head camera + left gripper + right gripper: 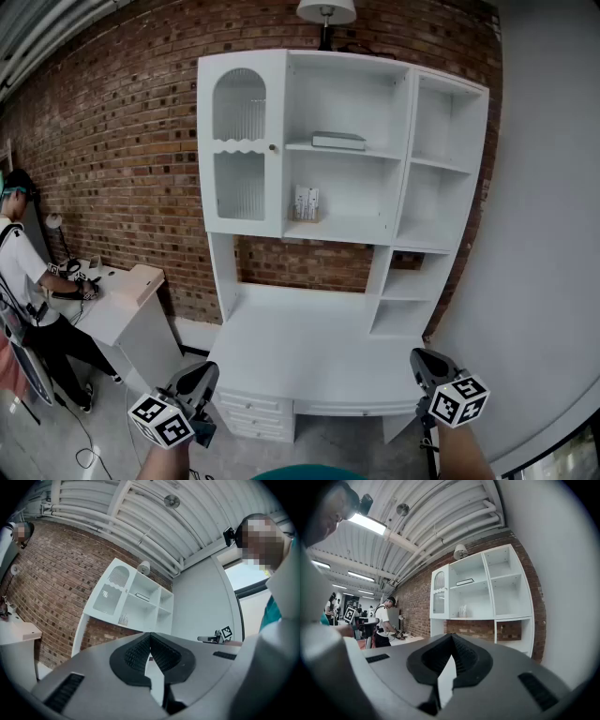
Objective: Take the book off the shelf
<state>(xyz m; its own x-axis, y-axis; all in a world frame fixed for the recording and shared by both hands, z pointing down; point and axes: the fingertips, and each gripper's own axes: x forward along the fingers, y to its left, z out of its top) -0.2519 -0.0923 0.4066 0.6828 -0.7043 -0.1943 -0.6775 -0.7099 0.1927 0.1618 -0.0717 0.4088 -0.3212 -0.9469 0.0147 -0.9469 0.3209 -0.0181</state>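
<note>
Left hand-held gripper (pixel 200 377) at 7 o'clock and right hand-held gripper (pixel 427 364) at 5 o'clock, I hold both clenched and empty, jaws pressed together, near the white surface (pixel 309 347), while the book (pixel 338 141) lies flat on the upper shelf (pixel 384 153) at 12 o'clock, well apart from them.

Shelf bay (pixel 349 94) open above book (pixel 338 141); cabinet door (pixel 240 145) shut alongside.
</note>
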